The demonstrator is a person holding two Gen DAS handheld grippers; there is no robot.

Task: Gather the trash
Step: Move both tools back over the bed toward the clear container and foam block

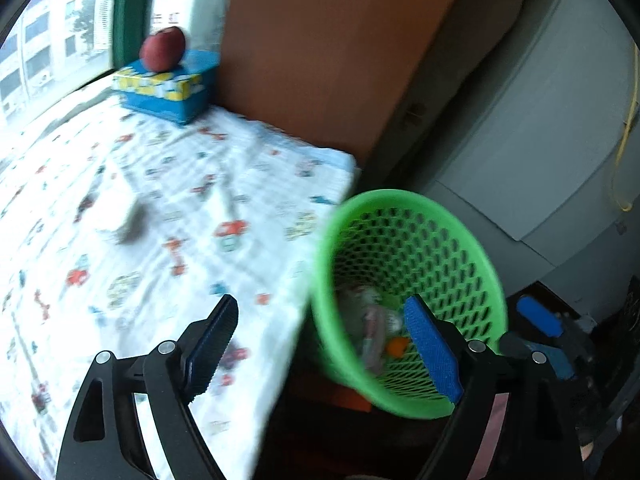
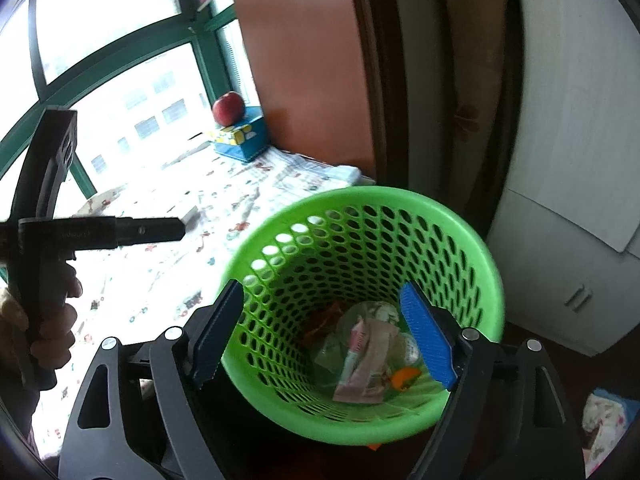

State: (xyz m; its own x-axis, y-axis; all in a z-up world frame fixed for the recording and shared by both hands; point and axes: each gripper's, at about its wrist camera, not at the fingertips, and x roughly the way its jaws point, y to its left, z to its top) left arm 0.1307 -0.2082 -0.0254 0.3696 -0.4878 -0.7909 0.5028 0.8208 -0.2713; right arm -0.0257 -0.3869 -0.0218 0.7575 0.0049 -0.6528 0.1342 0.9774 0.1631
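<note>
Left gripper (image 1: 320, 340) w/ jaws wide apart, nothing between them. Green mesh basket (image 1: 408, 216) sits just off the bed's near right edge, tilted toward cam; blurred trash inside, incl. a pinkish wrapper (image 1: 374, 336) and an orange bit (image 1: 396, 347). Bed (image 1: 160, 208) has a white cartoon-print sheet. At its far edge, a blue tissue box (image 1: 168, 90) w/ a red apple (image 1: 163, 49) on top. Right gripper (image 1: 538, 316) partly visible beyond basket, state unclear.

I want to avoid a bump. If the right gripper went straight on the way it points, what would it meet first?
Probably the trash at the bottom of the green basket: the open right gripper points into its mouth, though depth is unclear.
</note>
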